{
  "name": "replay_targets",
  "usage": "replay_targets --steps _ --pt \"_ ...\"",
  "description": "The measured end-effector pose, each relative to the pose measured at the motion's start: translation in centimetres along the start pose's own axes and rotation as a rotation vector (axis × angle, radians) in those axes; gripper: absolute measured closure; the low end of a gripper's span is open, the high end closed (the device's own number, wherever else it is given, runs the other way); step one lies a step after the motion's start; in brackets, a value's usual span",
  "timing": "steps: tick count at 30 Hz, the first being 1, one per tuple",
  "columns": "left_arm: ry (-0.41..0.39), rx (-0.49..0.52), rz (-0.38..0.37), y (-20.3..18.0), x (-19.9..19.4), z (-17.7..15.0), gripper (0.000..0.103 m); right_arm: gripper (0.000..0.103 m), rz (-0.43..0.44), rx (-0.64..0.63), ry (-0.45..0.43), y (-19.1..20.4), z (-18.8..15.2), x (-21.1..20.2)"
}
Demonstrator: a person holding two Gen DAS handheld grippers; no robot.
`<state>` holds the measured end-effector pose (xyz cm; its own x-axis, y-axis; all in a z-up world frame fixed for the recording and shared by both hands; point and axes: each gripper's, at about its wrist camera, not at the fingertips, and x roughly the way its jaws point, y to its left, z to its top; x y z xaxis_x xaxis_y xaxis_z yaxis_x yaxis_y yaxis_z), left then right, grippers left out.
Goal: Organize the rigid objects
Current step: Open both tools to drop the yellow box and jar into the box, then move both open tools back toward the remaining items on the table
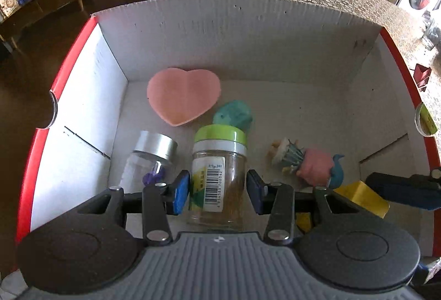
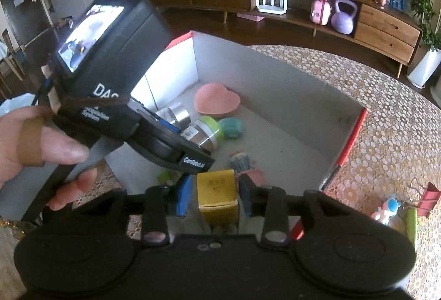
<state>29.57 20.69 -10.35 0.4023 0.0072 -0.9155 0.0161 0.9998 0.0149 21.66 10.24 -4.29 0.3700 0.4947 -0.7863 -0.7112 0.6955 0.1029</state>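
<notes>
Black "GenRobot.AI" tag (image 2: 193,161), left gripper (image 1: 217,188)

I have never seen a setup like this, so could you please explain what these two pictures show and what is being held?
A person holds two hand-held grippers, each with a fisheye camera looking along its fingers. The left camera shows the left gripper around a green-lidded jar, pads beside it, gaps showing. The right camera shows the right gripper around a yellow box, and the person's hand holding the other device. Both hover over a red-edged cardboard box on a patterned table. Inside lie a pink heart dish, a silver-lidded jar and small toys.
</notes>
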Motion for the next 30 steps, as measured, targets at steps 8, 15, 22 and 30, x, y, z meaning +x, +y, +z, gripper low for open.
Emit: replay_targets --steps 8,15,22,30 --pt "-0.092 -0.006 0.03 -0.5 -2.6 -1.0 0.045 0.061 -0.001 0.016 -0.033 -0.3 -0.3 -2.0" --pt "-0.176 -0.017 0.058 -1.0 -5.8 -1.5 0.045 0.057 0.008 0.042 -0.068 -0.5 -0.7 -4.0" --pt "-0.248 -0.046 0.048 -1.4 -8.9 -2.6 0.045 0.048 0.025 0.063 -0.115 -1.2 -1.7 -6.9" --pt "-0.316 -0.056 0.032 -2.9 -12.3 -4.6 0.036 0.031 0.043 0.093 -0.173 -2.2 -3.5 -10.3"
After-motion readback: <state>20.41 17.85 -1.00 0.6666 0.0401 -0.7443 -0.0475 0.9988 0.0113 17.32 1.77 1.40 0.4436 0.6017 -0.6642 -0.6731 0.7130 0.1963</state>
